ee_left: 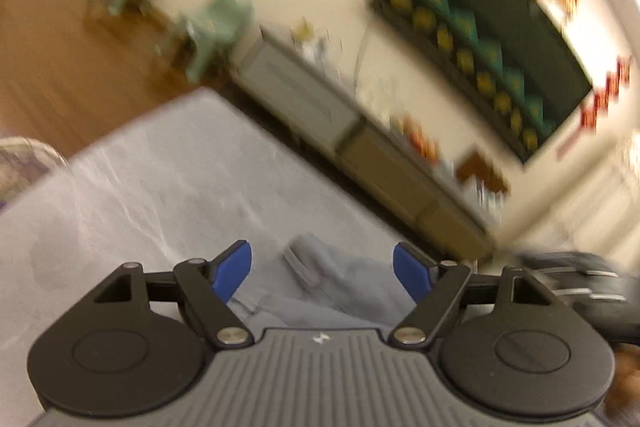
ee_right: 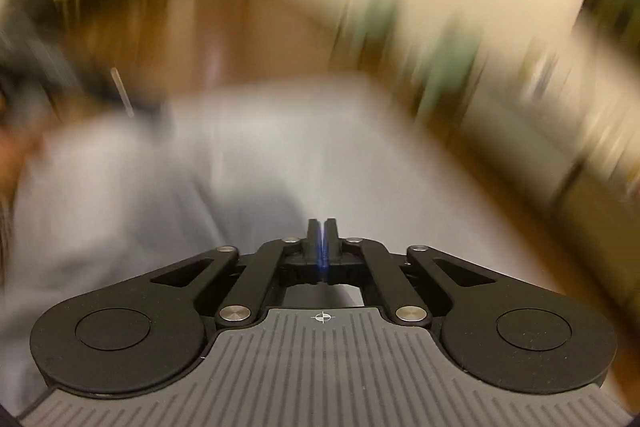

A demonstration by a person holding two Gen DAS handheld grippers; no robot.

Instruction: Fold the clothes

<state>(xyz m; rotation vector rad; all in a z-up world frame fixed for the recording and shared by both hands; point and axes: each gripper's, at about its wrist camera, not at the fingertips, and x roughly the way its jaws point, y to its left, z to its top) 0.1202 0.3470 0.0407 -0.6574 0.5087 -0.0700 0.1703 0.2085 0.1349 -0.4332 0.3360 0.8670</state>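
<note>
My left gripper [ee_left: 322, 267] is spread wide, nothing pinched; the crumpled light-grey fabric garment [ee_left: 320, 291] lies on the pale grey table [ee_left: 160, 179] just under its tips. Right gripper [ee_right: 321, 239] is clamped empty, garment off to its left, so left's nearer

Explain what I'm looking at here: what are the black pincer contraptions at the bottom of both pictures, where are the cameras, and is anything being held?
Each picture comes from a camera on a hand-held two-finger gripper, looking forward along its fingers. In the left wrist view the left gripper is open; a grey garment lies on the grey table beneath the gap between its blue pads, which are not pressing on it. In the right wrist view, heavily blurred, the right gripper is shut, with nothing visible between its fingers. Pale grey cloth lies to its left.
</note>
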